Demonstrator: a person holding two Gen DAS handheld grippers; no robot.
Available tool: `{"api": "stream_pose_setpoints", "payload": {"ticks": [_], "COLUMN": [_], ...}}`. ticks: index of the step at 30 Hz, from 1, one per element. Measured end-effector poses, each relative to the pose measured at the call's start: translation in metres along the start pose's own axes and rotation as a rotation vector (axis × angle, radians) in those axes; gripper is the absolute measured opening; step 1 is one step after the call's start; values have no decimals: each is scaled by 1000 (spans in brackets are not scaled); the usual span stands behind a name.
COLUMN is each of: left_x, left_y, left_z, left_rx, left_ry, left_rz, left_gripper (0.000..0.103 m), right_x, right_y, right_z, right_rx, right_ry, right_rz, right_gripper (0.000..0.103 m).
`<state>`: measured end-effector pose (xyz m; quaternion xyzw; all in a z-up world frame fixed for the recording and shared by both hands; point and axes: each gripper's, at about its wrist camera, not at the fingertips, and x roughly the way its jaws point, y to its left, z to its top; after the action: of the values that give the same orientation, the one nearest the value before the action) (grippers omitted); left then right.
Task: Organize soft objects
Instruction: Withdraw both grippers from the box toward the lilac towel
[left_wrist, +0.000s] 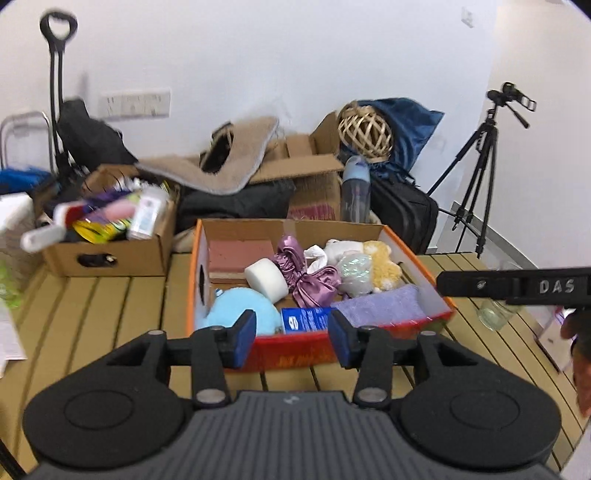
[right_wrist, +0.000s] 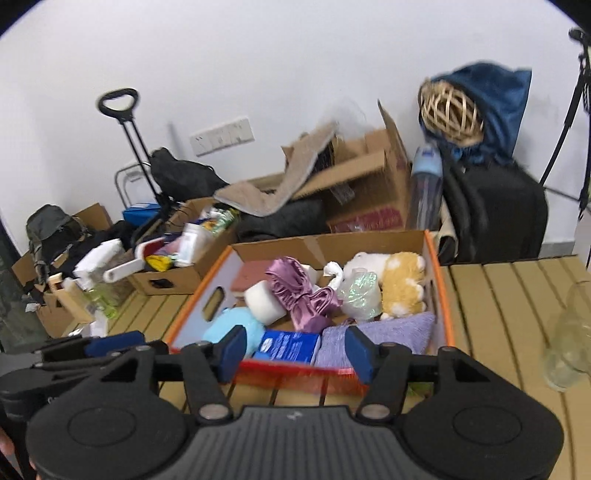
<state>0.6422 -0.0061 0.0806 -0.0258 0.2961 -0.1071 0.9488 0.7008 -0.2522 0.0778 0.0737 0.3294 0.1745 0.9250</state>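
Observation:
An orange-rimmed cardboard box (left_wrist: 424, 266) (right_wrist: 441, 291) on the slatted table holds soft things: a light blue plush (left_wrist: 240, 306) (right_wrist: 236, 328), a white foam roll (left_wrist: 266, 277) (right_wrist: 264, 301), purple satin cloth (left_wrist: 306, 273) (right_wrist: 303, 295), a yellow and white plush (left_wrist: 384, 266) (right_wrist: 400, 284), a lavender towel (left_wrist: 384, 306) (right_wrist: 391, 332) and a blue packet (left_wrist: 304, 319) (right_wrist: 290, 345). My left gripper (left_wrist: 291, 338) is open and empty just in front of the box. My right gripper (right_wrist: 295, 350) is open and empty at the box's near edge.
A brown cardboard box (left_wrist: 110, 254) (right_wrist: 173, 277) of mixed items stands at the left. A glass jar (left_wrist: 495, 314) (right_wrist: 569, 343) stands on the table at the right. Boxes, bags and a tripod (left_wrist: 476, 173) stand behind the table.

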Motion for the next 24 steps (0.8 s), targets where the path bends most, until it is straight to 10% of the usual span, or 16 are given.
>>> {"api": "stream_pose_setpoints", "payload": {"ticks": [10, 24], "left_x": [-153, -282], "left_y": [-31, -52], "left_z": [-64, -225], "left_rx": [41, -40], "left_ry": [-230, -341], "left_rz": [108, 219], "left_gripper": [78, 103], "right_x": [-142, -274], "right_y": [50, 89], "right_z": [-69, -249], "right_rx": [-156, -233], "right_ry": [-186, -429], "right_rz": [-36, -62], "right_gripper": [76, 93]}}
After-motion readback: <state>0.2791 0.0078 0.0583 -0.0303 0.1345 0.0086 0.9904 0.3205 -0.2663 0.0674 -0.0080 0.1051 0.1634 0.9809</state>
